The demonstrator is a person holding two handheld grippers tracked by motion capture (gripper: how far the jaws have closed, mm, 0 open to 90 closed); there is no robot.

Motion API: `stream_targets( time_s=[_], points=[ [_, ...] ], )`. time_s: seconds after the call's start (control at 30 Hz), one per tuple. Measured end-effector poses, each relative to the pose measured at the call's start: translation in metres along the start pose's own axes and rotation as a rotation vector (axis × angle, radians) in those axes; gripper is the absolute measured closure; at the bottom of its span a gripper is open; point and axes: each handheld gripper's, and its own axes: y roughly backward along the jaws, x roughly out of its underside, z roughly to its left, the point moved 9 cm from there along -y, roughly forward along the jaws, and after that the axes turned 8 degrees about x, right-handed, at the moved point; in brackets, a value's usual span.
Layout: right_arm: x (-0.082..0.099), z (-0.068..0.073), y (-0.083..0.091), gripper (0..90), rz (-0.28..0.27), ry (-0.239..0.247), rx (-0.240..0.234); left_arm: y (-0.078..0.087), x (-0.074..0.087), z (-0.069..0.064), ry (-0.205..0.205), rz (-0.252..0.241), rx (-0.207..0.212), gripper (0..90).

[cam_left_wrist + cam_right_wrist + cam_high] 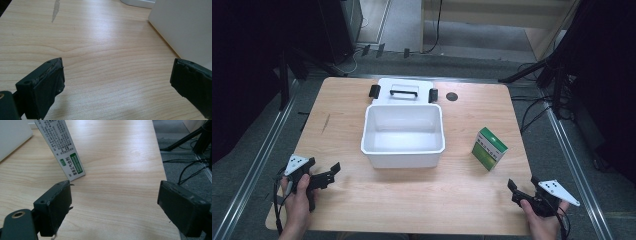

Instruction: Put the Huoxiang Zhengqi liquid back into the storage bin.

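White rectangular plastic tub (pixel 402 134) mid-tabletop, one white lid (pixel 404 91) behind, one green-and-white carton (pixel 489 148) right. Two grippers, left (pixel 332 171) and right (pixel 512 189), both released, near corners of the pale wooden tabletop (pixel 452 195); grey floor (pixel 542 145).

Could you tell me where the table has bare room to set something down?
The left side is bare from the white bin out to the table edge. The front strip between the left gripper and right gripper is bare too. Tighter: between the bin and the green box.
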Motion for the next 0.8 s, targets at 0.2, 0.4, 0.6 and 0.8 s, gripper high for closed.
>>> stream_targets(
  time_s=[0.2,0.4,0.6,0.8],
  points=[
    [0.003,0.003,-0.002,12.8,0.021,0.026,0.013,0.000,0.000,0.000,-0.001,0.001,-0.003,0.3],
    [0.003,0.005,-0.002,13.1,0.025,0.043,0.014,-0.001,0.001,-0.001,-0.002,0.009,-0.006,0.3],
    [0.005,0.006,-0.003,13.8,0.038,0.074,0.032,-0.001,0.001,-0.001,0.003,0.008,0.003,0.3],
    [0.002,0.012,-0.002,14.2,0.066,0.102,0.066,-0.001,0.000,-0.001,0.005,0.003,0.008,0.3]
  ],
)
